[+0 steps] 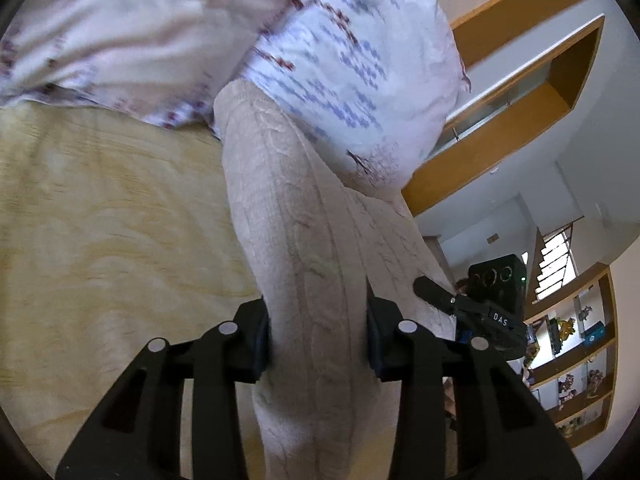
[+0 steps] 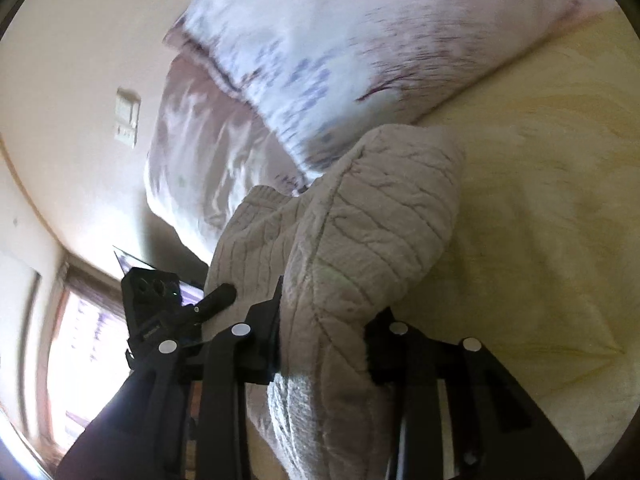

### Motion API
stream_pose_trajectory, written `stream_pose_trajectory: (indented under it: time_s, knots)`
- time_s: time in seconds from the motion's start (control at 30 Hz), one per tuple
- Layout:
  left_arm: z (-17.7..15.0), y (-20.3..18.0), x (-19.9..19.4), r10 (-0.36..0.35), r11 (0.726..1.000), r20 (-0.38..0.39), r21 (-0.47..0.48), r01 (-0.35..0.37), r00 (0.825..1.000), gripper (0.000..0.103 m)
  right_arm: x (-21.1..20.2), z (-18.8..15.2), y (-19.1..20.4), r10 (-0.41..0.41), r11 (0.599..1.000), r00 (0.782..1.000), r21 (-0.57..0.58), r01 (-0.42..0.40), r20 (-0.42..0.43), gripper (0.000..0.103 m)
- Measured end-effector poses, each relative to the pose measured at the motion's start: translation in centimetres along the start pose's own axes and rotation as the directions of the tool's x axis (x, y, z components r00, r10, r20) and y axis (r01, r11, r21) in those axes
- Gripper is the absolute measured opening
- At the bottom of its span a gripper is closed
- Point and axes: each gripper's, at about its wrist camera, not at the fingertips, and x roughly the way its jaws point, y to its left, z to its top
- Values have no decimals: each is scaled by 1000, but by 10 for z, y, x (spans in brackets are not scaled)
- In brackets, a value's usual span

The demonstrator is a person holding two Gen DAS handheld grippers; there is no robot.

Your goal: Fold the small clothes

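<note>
A cream cable-knit garment (image 1: 304, 248) hangs lifted above the yellow bedsheet (image 1: 100, 220). My left gripper (image 1: 318, 344) is shut on a bunched part of it. My right gripper (image 2: 324, 336) is shut on another bunched part of the same knit (image 2: 360, 232). In the left wrist view the right gripper (image 1: 480, 304) shows at the right, against the knit's edge. In the right wrist view the left gripper (image 2: 176, 304) shows at the left, against the knit. The garment's lower part is hidden below my fingers.
Patterned white and pink pillows (image 1: 340, 60) (image 2: 320, 60) lie at the head of the bed, just behind the knit. Wooden wall shelves (image 1: 520, 92) and a shelf with small items (image 1: 572, 352) stand to the right. A window (image 2: 80, 328) is at the left.
</note>
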Motion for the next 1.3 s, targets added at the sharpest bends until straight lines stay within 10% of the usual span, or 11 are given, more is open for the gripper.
stream_pose_trajectory:
  time_s: [0.37, 0.63, 0.77, 0.9, 1.2, 1.3]
  knots:
    - [4, 102, -68, 173, 971, 59, -179, -160, 983, 43, 118, -14, 40, -244, 953, 965, -207, 221, -92, 37]
    - [-2, 96, -86, 236, 964, 131, -156, -215, 963, 62, 90, 5, 15, -128, 992, 988, -30, 126, -85, 50]
    - [-10, 62, -105, 361, 931, 240, -38, -363, 901, 77, 88, 18, 6, -123, 992, 991, 16, 124, -49, 50]
    - [-18, 39, -97, 489, 853, 247, 67, -518, 837, 81, 84, 22, 19, -185, 978, 982, -93, 188, 44, 10]
    - [-18, 48, -79, 607, 767, 214, 93, -635, 765, 85, 108, 22, 26, -478, 849, 875, -217, 482, 74, 10]
    - [-20, 47, -73, 648, 723, 229, 116, -681, 726, 88, 97, 19, 39, -494, 832, 864, -233, 503, 102, 24]
